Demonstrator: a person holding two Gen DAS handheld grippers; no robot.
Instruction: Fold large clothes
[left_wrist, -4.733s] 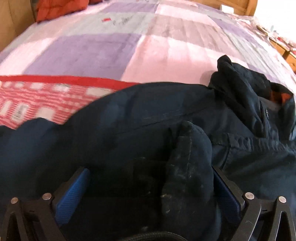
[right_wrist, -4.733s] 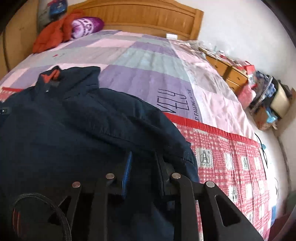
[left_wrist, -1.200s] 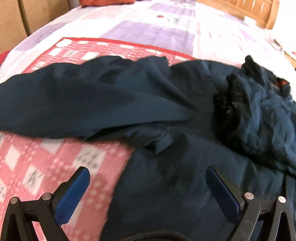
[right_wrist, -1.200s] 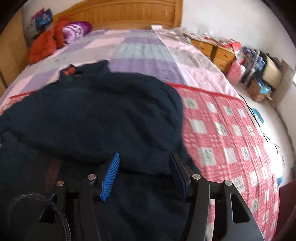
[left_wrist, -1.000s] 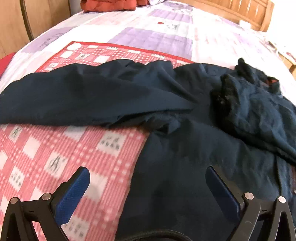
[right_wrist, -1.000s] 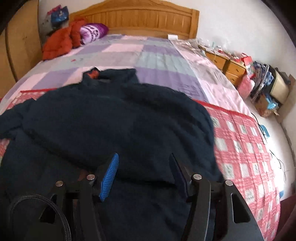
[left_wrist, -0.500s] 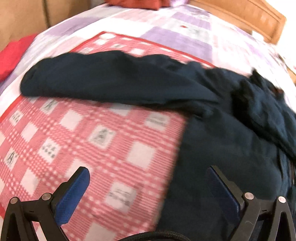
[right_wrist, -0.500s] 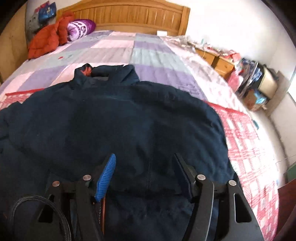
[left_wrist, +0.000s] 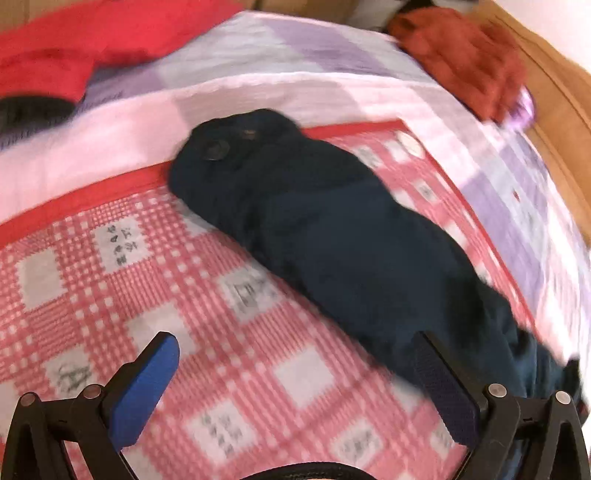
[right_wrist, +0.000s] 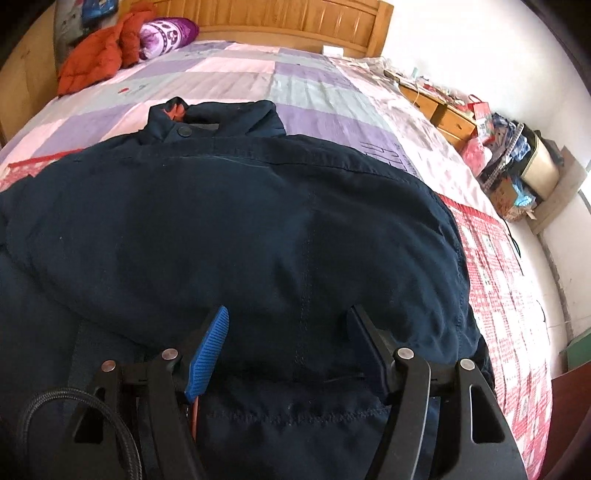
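Navy cloth is filling both views: a large dark jacket (right_wrist: 236, 236) is lying spread on a bed, partly on a red-and-white checked blanket (left_wrist: 110, 280) and partly on a pink and purple patchwork quilt (right_wrist: 295, 92).

In the left wrist view, a bright red cloth (left_wrist: 74, 44) is lying at the far left edge of the bed. The left gripper (left_wrist: 295, 373) is hovering with its blue pads (left_wrist: 144, 391) standing wide apart and nothing between them but checked blanket. Ahead of it the jacket's left sleeve (left_wrist: 314, 229) is stretching out straight, its cuff with a round button (left_wrist: 216, 150) lying across the blanket's red border, the sleeve running back toward the gripper's right-hand finger. An orange-red garment (left_wrist: 469, 62) is lying farther off by the wooden headboard (left_wrist: 554, 92). This view is blurred.

In the right wrist view, the right gripper (right_wrist: 288, 336) is sitting low over the jacket's body, its jaws parted, with the folded-over right sleeve and shoulder bulging between them; the pads are not pinching the fabric. The collar (right_wrist: 210, 118) is pointing toward the headboard. To the right, wooden drawers (right_wrist: 443, 114) and bags are standing along the white wall.
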